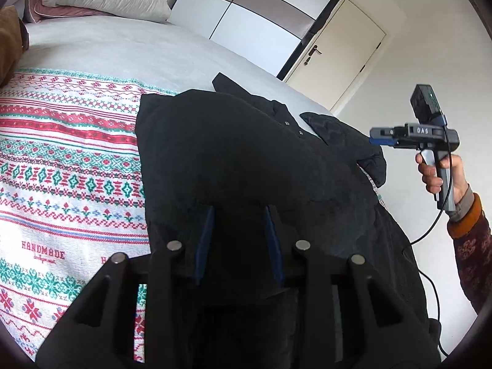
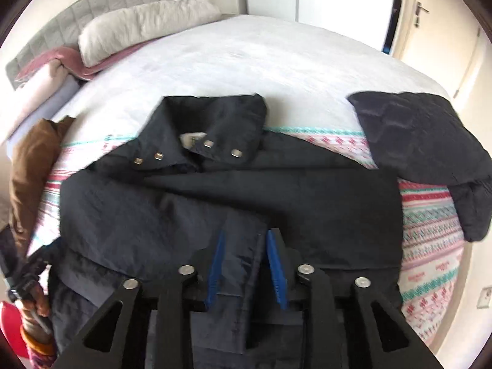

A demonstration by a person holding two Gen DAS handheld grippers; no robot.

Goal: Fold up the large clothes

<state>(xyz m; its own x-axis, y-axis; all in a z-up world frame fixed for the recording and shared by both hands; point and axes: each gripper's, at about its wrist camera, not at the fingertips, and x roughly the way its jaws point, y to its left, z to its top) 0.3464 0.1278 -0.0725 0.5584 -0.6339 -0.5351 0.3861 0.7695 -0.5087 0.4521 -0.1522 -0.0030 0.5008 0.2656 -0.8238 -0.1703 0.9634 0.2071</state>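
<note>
A large black quilted jacket point(image 1: 246, 160) lies on a bed, over a red, green and white patterned blanket point(image 1: 61, 160). In the right wrist view the jacket point(image 2: 215, 190) shows its snap collar point(image 2: 212, 129) at the far side and one sleeve point(image 2: 430, 153) lying out to the right. My left gripper point(image 1: 238, 215) hovers over the jacket body with its blue pads apart, nothing between them. My right gripper point(image 2: 244, 240) is open over the jacket's front edge. In the left wrist view it point(image 1: 376, 136) is held in the air beside the sleeve.
The bed has a grey cover point(image 2: 246, 61), with a white pillow point(image 2: 144, 27) and pink bedding point(image 2: 61, 61) at the headboard. A brown garment point(image 2: 30, 166) lies at the bed's left edge. A wardrobe point(image 1: 255, 9) and a door point(image 1: 341, 49) stand beyond the bed.
</note>
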